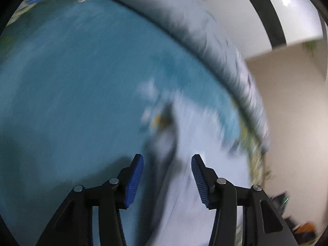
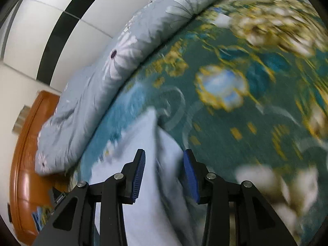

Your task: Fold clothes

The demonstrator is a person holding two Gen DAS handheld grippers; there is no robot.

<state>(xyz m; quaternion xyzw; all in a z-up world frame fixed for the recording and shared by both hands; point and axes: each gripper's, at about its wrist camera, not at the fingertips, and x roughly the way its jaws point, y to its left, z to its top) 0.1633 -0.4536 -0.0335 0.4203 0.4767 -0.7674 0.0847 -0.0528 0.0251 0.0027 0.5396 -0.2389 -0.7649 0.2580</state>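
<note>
We've got the left gripper & right gripper both wide open over a pale cloth on the bedspread, gripping nothing.

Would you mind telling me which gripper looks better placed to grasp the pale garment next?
Probably the right gripper: its open fingers already straddle a raised fold of the pale garment. The left gripper is open above flatter, blurred cloth.

Both wrist views look closely down onto the bedspread, sharing it.
</note>
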